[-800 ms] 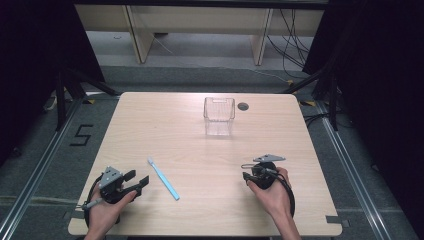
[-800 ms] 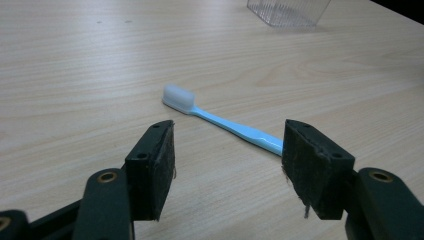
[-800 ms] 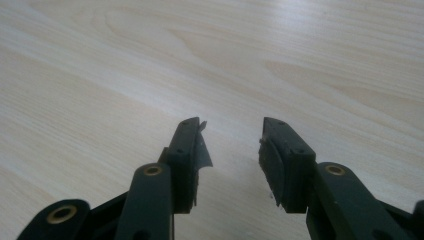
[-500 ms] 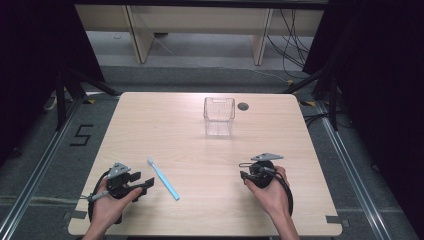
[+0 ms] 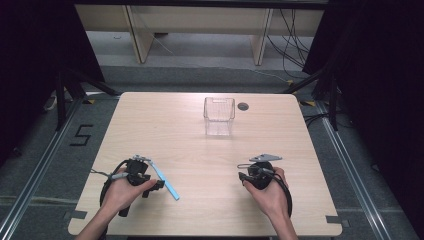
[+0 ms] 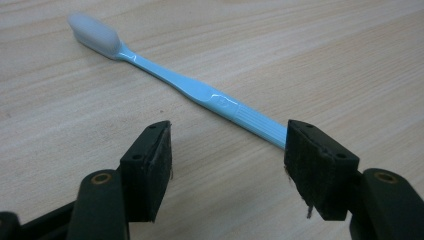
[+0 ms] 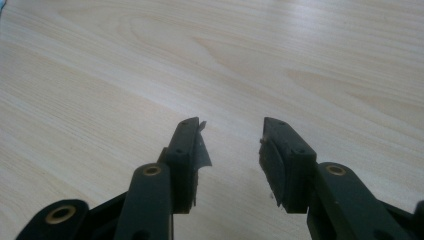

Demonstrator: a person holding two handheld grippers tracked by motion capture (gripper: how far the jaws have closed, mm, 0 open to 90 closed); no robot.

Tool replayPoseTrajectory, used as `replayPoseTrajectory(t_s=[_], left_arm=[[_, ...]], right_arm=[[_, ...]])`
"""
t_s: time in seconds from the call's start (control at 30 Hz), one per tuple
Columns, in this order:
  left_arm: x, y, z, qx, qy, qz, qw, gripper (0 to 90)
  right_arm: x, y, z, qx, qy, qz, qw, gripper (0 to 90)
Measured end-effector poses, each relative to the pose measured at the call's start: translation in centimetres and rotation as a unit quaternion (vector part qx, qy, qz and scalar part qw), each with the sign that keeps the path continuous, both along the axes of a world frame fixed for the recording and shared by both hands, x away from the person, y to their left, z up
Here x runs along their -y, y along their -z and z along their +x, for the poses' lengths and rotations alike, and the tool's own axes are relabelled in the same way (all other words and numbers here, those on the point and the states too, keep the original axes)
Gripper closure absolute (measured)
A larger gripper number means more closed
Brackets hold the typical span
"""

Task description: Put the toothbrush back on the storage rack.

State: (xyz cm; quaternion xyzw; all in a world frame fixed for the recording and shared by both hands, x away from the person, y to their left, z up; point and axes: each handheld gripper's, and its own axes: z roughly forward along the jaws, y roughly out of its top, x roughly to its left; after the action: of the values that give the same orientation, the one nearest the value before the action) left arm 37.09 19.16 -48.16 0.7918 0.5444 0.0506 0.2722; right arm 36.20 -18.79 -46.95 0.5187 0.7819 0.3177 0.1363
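On the near left of the worktop (image 5: 200,150), the left hand-held gripper (image 6: 227,150) has its jaws wide apart just beside the handle end of the blue toothbrush (image 6: 200,92), which lies flat, not gripped. Further away, a clear box (image 5: 219,116) stands. On the near right, the right hand-held gripper (image 7: 232,142) is open over bare wood.

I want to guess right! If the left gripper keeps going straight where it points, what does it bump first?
Probably the blue toothbrush: its handle lies across the table just ahead of the left gripper, whose jaws stand open.
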Motion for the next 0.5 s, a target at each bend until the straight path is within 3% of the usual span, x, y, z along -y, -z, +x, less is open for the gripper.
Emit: replayPoseTrajectory(t_s=[0.1, 0.27, 0.5], left_arm=[[0.7, -0.1, 0.5, -0.013, -0.016, 0.007, 0.9998, 35.2], [1.5, -0.4, 1.5, -0.048, -0.012, 0.036, 0.9981, 35.1], [2.3, -0.3, 2.7, -0.065, -0.006, 0.069, 0.9955, 35.1]], right_arm=[[0.0, 0.0, 0.0, 0.000, 0.000, 0.000, 1.0000, 59.8], [-0.1, 0.1, 0.0, 0.000, -0.003, 0.001, 1.0000, 59.8], [-0.3, 0.2, 0.0, -0.007, -0.003, 0.007, 0.9999, 59.8]])
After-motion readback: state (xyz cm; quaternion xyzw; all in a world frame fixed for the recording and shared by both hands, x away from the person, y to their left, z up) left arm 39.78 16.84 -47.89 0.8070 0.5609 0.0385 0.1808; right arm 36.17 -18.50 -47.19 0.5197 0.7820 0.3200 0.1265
